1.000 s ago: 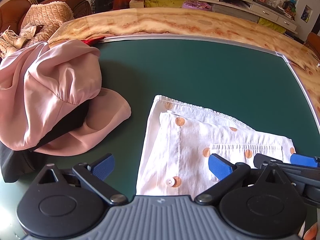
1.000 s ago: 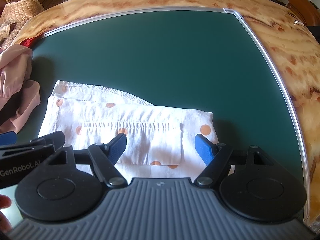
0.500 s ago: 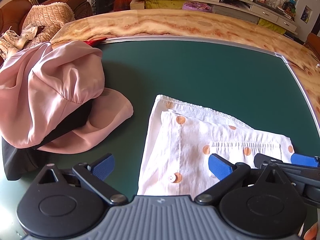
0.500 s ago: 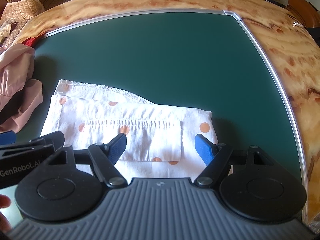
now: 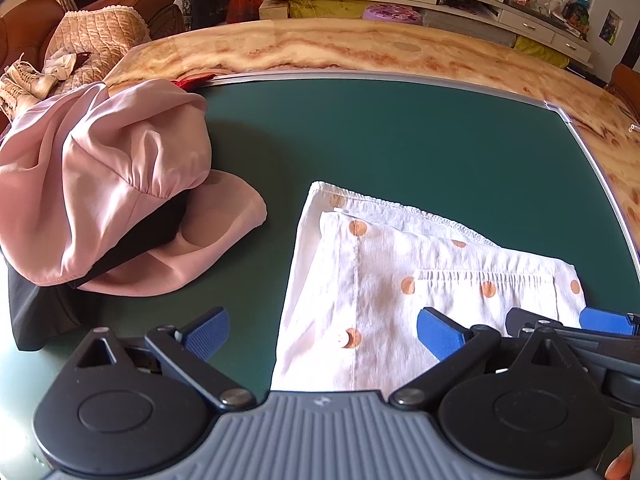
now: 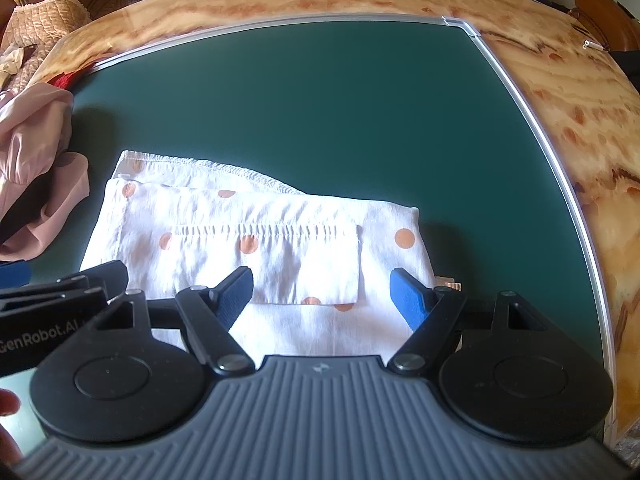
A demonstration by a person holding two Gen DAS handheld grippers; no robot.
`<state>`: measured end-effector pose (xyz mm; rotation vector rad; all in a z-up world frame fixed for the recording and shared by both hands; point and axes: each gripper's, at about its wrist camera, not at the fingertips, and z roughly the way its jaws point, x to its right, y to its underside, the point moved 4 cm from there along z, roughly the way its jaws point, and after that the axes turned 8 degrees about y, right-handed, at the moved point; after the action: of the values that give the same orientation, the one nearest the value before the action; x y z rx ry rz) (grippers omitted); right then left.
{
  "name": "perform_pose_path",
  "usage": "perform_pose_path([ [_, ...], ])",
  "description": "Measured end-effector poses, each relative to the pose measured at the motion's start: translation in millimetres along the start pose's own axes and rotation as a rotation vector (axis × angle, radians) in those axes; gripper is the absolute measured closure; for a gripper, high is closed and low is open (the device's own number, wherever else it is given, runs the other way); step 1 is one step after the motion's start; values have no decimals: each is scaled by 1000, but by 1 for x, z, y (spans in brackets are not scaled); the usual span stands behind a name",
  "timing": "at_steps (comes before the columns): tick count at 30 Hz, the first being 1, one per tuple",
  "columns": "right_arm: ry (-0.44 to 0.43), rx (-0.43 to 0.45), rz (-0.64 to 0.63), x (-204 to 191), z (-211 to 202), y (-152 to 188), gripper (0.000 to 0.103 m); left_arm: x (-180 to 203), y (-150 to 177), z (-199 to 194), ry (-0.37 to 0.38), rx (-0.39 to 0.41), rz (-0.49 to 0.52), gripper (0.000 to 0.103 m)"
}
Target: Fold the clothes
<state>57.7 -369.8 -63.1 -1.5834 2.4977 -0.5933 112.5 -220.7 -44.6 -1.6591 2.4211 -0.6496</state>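
A white garment with orange dots [image 5: 384, 280] lies folded flat on the green mat [image 5: 400, 140], and shows in the right wrist view [image 6: 280, 248] too. My left gripper [image 5: 324, 334] is open and empty over the garment's near left corner. My right gripper [image 6: 322, 294] is open and empty above the garment's near edge, over its pocket. The right gripper's fingers [image 5: 600, 320] show at the right of the left wrist view. The left gripper's body [image 6: 60, 292] shows at the left of the right wrist view.
A crumpled pink garment [image 5: 104, 184] lies heaped over a black one [image 5: 40, 312] at the mat's left, also in the right wrist view [image 6: 32, 152]. The marbled table edge [image 6: 560, 92] borders the mat far and right. A sofa [image 5: 100, 20] stands beyond.
Both grippers have drawn back slightly from the garment, so it sits a little farther up in both views. The jaws stayed open. The garment has not moved.
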Motion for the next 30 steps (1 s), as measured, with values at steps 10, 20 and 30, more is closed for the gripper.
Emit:
perform_pose_path([
  [10, 8, 6, -4, -1, -8, 11, 20, -1, 13, -7, -6, 0, -8, 0],
  [20, 10, 6, 2, 5, -19, 29, 20, 3, 29, -20, -4, 4, 1, 0],
  [30, 6, 7, 7, 8, -30, 48, 20, 5, 46, -35, -5, 9, 6, 0],
])
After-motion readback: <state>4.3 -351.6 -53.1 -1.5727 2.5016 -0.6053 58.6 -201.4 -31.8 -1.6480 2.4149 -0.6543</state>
